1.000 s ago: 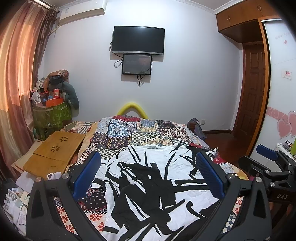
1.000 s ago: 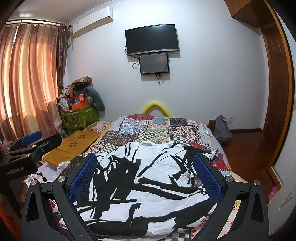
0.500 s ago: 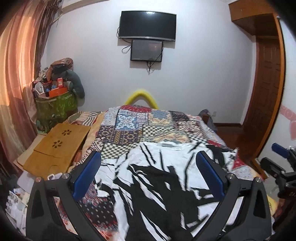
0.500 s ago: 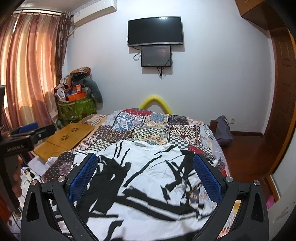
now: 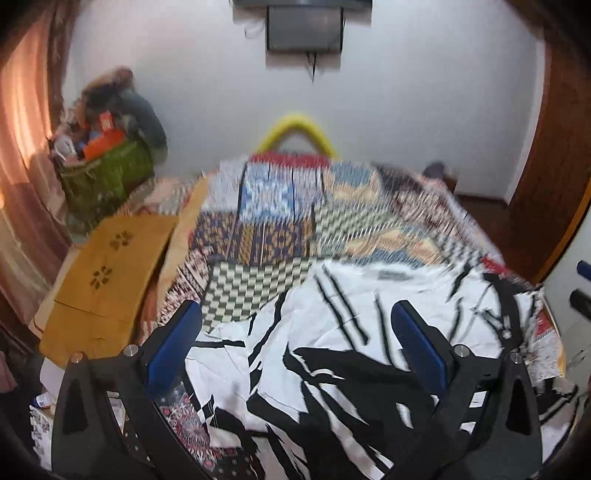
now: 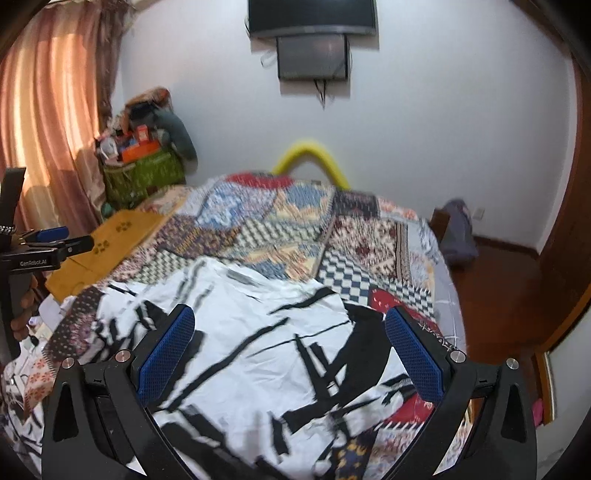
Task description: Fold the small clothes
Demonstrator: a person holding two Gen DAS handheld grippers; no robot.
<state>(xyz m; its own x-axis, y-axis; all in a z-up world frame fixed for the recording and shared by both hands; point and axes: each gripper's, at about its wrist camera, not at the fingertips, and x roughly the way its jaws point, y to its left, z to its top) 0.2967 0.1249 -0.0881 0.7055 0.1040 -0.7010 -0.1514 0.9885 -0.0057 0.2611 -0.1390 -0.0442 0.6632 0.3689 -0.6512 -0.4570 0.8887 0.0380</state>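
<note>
White-and-black garment [image 5: 332,350] spread flat on patchwork quilt [image 5: 280,229], near end of the bed. Left gripper [image 5: 295,343] above it, blue pads spread wide, nothing between them. Right gripper [image 6: 291,343] likewise spread wide over garment's right side. Both views motion-blurred.

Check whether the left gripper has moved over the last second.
Yes. The left gripper has tipped down and forward: the wall screen has climbed to the frame's top edge, and the black-and-white garment looms larger.
</note>
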